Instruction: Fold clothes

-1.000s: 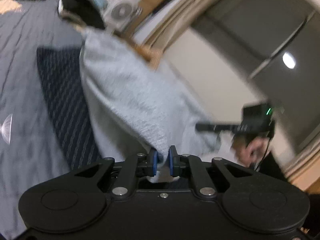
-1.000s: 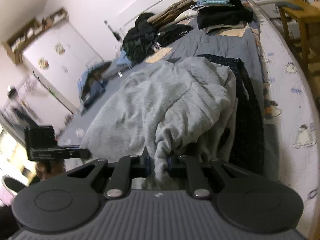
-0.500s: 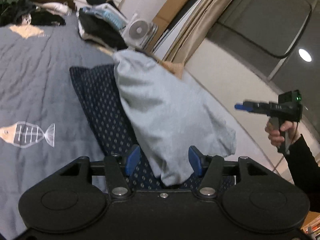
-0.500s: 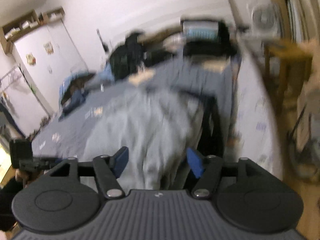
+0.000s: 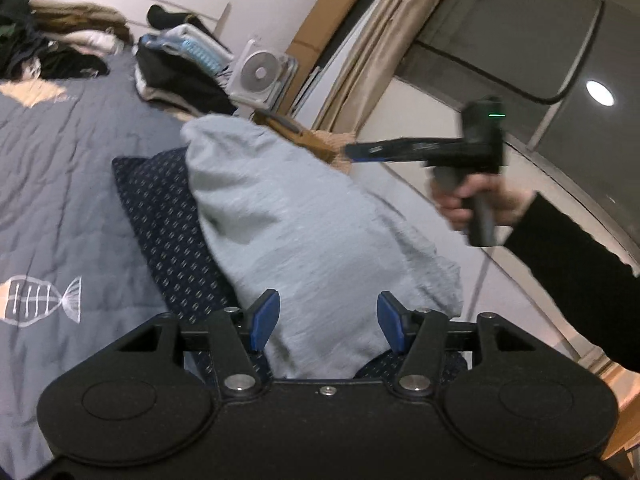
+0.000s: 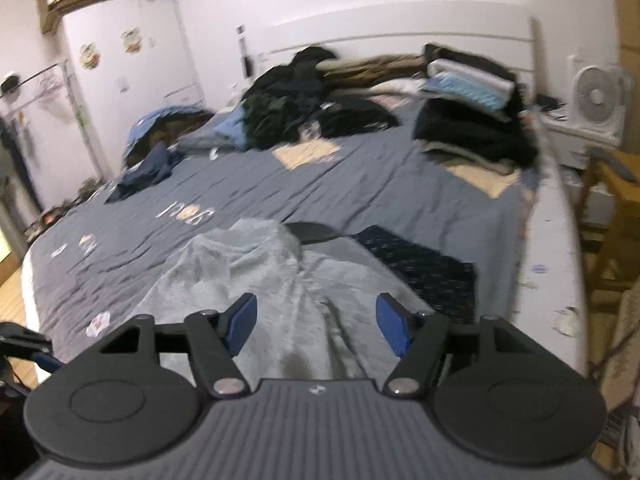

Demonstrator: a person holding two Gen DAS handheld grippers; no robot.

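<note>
A light grey garment [image 5: 304, 232] lies bunched on the bed, partly over a dark dotted garment [image 5: 168, 216]. My left gripper [image 5: 328, 312] stands open just above the grey garment's near end, and the blue pads do not press on it. In the left wrist view a hand [image 5: 464, 200] holds my right gripper [image 5: 360, 150] above the garment's far side. The right wrist view shows the grey garment [image 6: 248, 276] spread below my right gripper [image 6: 316, 320]. Its jaws are closing with a wide gap, and the cloth lies under them, untouched. The dotted garment [image 6: 424, 268] is to the right.
The blue duvet [image 6: 360, 184] covers the bed. A folded stack [image 6: 472, 120] and a loose dark clothes pile [image 6: 288, 108] sit near the headboard. A white fan [image 6: 596, 96] and a wooden stand [image 6: 616, 184] are beyond the bed's right edge [image 6: 552, 240].
Both grippers went from shut on the grey garment to open. The garment dropped onto the bed. The right gripper swung and rolled, and now faces the headboard.
</note>
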